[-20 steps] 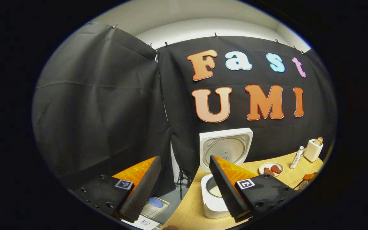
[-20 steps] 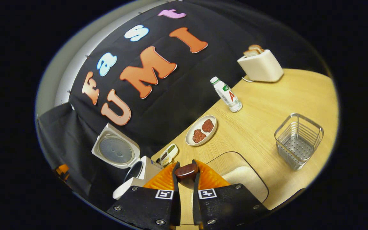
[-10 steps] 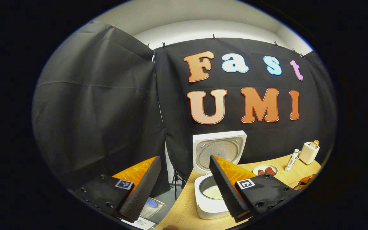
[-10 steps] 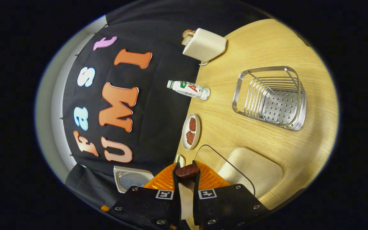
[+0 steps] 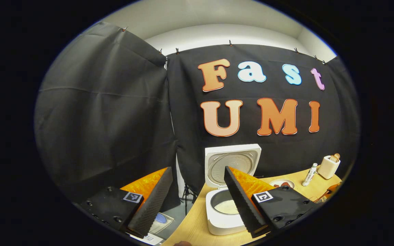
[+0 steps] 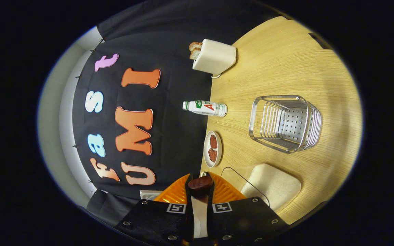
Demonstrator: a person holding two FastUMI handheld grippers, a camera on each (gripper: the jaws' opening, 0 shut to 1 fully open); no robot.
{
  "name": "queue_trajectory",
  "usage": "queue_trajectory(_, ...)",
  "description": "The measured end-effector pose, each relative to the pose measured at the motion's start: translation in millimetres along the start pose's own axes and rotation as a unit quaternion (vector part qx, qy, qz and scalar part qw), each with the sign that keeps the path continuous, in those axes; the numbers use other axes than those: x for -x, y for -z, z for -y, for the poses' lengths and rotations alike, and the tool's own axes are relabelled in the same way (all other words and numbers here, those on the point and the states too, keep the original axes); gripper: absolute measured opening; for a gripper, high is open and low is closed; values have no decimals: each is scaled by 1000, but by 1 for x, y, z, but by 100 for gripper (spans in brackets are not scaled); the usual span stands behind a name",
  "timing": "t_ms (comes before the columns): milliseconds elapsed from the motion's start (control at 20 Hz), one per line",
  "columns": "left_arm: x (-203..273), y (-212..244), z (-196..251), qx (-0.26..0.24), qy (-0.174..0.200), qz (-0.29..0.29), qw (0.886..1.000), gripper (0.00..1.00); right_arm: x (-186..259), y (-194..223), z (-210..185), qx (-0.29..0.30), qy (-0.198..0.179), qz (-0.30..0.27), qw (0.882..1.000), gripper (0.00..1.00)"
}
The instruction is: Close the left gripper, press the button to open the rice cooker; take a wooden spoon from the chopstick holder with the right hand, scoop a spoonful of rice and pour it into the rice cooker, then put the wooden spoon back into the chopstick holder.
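Rice cooker (image 5: 225, 205) stands open at the table's (image 5: 197, 229) left end, lid up, white rice in the pot; your left gripper (image 5: 197, 201) hangs before it with fingers spread wide, empty. Since a second ago that view has barely drifted. Your right gripper (image 6: 200, 186) is pinched on the wooden spoon (image 6: 200, 182), and its view has rolled sideways: the chopstick holder (image 6: 284, 123) now lies closer and more central, the rice container (image 6: 272, 182) just beside the fingers. You can see only the spoon's dark handle end; the bowl is hidden. The cooker's front button is blocked by a finger (image 5: 243, 205).
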State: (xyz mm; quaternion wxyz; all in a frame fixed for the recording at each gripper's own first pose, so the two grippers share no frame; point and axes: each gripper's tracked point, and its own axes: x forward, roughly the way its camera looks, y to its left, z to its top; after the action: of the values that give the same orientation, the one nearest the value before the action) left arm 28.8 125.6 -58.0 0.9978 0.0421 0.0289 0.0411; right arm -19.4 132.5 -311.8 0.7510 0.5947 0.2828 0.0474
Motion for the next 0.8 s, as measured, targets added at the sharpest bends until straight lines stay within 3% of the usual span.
queue_trajectory(400,9,5,-5,14,-1,-6,1000,99,-8,-1,-47,10,-10,-8,1000,14)
queue_trajectory(800,14,22,-15,24,0,-24,999,100,-43,37,-115,27,-31,-44,998,14)
